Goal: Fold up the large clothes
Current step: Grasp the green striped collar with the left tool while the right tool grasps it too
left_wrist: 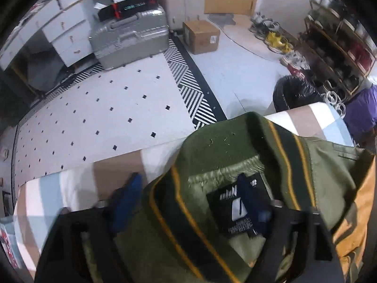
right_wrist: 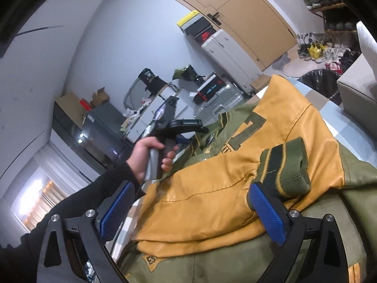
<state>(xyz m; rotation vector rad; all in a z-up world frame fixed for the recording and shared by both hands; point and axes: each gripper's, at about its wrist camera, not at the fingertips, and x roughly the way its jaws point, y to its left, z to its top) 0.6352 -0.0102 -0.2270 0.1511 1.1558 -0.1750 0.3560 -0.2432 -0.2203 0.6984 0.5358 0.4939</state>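
Jacket (right_wrist: 235, 188) lies on the striped bed cover (left_wrist: 70, 184), olive body w/ mustard sleeves. One sleeve is folded across the chest; its ribbed cuff (right_wrist: 282, 167) ends just beside the right gripper's far pad.

Right gripper (right_wrist: 190, 207): jaws spread wide, nothing pinched. The sleeve runs between the blue pads (right_wrist: 115, 210), but they don't press on it.

Left gripper (left_wrist: 190, 207) points steeply down over the collar (left_wrist: 235, 141), neck label (left_wrist: 238, 210) between its fingers. Jaws partly apart; one pad sits over the label, the other is off the collar on the bed side. Blurred, but no clamp visible, so reads as not gripping.

Key relation: the jacket's long axis runs from the collar under the left gripper toward the hem at the right gripper. In the right-wrist view the left hand (right_wrist: 150, 158) is at the far collar end, well apart from the right.

Judgement: left is nearer for any collar/shoulder grab; right is nearer for cuff, sleeve or hem.
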